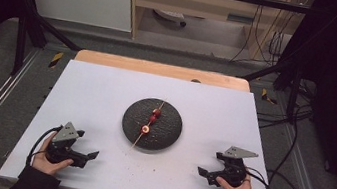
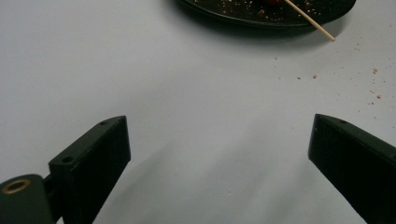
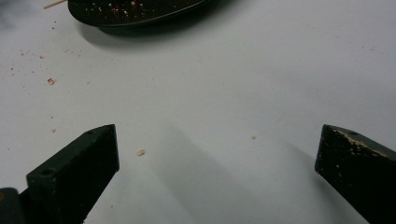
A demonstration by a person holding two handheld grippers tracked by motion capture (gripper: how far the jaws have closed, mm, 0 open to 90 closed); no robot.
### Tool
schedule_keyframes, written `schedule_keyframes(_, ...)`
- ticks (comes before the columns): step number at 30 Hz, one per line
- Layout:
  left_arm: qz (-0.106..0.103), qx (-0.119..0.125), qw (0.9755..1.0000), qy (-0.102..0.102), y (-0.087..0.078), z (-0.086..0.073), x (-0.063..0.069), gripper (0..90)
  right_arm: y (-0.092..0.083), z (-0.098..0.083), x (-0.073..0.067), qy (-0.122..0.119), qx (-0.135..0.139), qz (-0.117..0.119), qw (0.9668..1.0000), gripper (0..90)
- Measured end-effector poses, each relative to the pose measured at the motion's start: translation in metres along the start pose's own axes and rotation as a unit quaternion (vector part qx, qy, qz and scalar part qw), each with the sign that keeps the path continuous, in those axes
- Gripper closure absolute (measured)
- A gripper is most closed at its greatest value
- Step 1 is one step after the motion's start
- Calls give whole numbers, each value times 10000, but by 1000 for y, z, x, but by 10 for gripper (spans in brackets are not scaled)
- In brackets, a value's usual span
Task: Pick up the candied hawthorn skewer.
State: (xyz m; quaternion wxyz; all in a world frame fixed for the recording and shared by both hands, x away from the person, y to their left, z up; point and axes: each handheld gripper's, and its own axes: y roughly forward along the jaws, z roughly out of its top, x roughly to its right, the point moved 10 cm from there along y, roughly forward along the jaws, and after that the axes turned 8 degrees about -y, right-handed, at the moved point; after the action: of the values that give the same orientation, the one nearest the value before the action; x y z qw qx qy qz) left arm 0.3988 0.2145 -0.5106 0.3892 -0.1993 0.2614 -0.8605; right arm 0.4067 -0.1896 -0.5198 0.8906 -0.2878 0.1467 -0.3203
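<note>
A round black plate [image 1: 166, 129] sits at the middle of the white table. Across it lies a thin wooden skewer [image 1: 150, 121] threaded with red pieces. My left gripper [image 1: 89, 157] rests on the table at the front left, open, with nothing between its jaws. At the front right my right gripper [image 1: 203, 174] also rests open and empty. In the left gripper view the plate's near rim [image 2: 243, 19] and the skewer's bare tip [image 2: 322, 31] lie ahead of the gripper [image 2: 219, 154]. The right gripper view has the plate's rim [image 3: 140, 19] and the skewer's end [image 3: 55, 4] beyond the gripper [image 3: 217, 158].
Small crumbs [image 3: 50, 81] dot the white table surface [image 1: 96, 94] in front of the plate. A wooden board edge [image 1: 160, 68] runs along the far side. Black frame legs and cables [image 1: 290, 143] stand off the table's right side.
</note>
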Motion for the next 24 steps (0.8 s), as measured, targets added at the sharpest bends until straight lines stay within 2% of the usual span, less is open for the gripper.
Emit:
schedule_keyframes(12,10,-35,10000,6,1,1,3,59,-3,2,1,25,81,-6,10000,6)
schedule_keyframes(24,19,-49,10000,69,6,7,12,60,-3,2,1,30,88,-6,10000,6)
